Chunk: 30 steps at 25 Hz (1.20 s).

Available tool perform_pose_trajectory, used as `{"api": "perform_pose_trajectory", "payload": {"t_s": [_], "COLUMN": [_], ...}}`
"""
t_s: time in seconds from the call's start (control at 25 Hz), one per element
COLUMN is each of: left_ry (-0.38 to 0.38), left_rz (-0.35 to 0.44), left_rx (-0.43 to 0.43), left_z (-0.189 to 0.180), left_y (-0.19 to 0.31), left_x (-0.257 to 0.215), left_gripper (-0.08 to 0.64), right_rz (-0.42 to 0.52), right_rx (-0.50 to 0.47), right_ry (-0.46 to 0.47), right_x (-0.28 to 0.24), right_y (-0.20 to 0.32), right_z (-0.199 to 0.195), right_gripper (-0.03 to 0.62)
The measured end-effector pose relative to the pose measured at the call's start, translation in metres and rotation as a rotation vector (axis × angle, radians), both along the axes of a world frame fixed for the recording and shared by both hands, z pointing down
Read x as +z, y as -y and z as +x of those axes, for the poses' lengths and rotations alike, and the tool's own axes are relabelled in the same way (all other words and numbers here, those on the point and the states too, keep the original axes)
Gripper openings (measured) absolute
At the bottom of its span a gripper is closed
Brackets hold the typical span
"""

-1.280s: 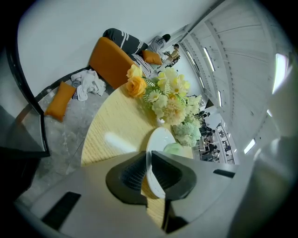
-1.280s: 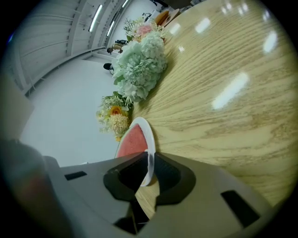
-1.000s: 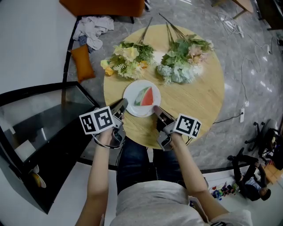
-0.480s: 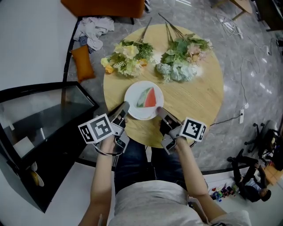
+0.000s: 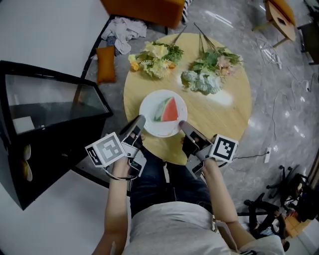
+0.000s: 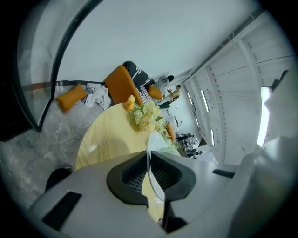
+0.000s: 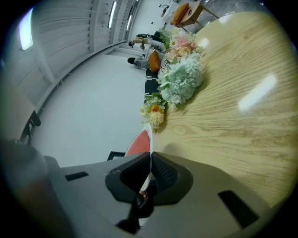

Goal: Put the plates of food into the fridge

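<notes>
A white plate [image 5: 149,115] with a watermelon slice [image 5: 168,109] is held over the near edge of the round wooden table [image 5: 219,114]. My left gripper [image 5: 138,122] is shut on the plate's left rim and my right gripper [image 5: 182,126] is shut on its right rim. In the left gripper view the plate's rim [image 6: 150,158] stands edge-on between the jaws. The right gripper view shows the rim [image 7: 148,153] pinched the same way, with the red slice [image 7: 138,142] above it. The black fridge [image 5: 30,149] with its glass door [image 5: 55,97] open stands at the left.
Two bunches of artificial flowers [image 5: 157,58] [image 5: 208,69] lie on the far half of the table. An orange chair [image 5: 144,9], crumpled cloth [image 5: 122,27] and an orange cushion [image 5: 104,64] lie beyond it. The person's legs are below the table edge. Cables run over the grey floor at right.
The plate, held by both grippers, has come slightly nearer the table's front edge and up off it. The head view has swung, bringing the fridge larger into view at left.
</notes>
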<state>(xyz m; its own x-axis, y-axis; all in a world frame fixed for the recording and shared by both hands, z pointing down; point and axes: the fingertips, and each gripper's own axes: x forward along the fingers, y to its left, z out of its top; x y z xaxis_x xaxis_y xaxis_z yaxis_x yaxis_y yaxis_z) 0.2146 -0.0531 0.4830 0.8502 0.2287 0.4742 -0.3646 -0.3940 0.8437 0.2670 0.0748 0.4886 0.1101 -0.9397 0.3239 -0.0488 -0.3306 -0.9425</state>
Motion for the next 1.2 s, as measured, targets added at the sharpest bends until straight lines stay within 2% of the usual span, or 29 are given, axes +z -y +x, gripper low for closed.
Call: {"api": "perform_pose_trajectory", "payload": {"t_s": [0.2, 0.48, 0.68, 0.88, 1.08, 1.2], "left_ry": [-0.039, -0.082, -0.088, -0.085, -0.108, -0.113], "left_rz": [0.017, 0.041, 0.042, 0.067, 0.052, 0.057], "left_rx": [-0.15, -0.463, -0.647, -0.877, -1.009, -1.058], "left_z": [-0.037, -0.126, -0.203, -0.287, -0.363, -0.405], "left_y": [-0.011, -0.007, -0.001, 0.007, 0.017, 0.025], "left_x": [-0.011, -0.03, -0.039, -0.04, -0.045, -0.048], "left_gripper": [0.031, 0.029, 0.029, 0.029, 0.029, 0.029], "right_rz": [0.028, 0.094, 0.125, 0.169, 0.176, 0.18], "right_rx": [-0.14, -0.419, -0.598, -0.815, -0.931, -0.975], "right_ry": [-0.038, -0.052, -0.043, -0.005, -0.011, -0.015], "right_x": [-0.016, -0.033, -0.042, -0.045, -0.048, -0.049], "right_y": [-0.001, 0.03, 0.056, 0.095, 0.122, 0.136], "right_z": [-0.019, -0.075, -0.137, -0.207, -0.28, -0.319], "right_gripper": [0.018, 0.018, 0.018, 0.018, 0.018, 0.018]}}
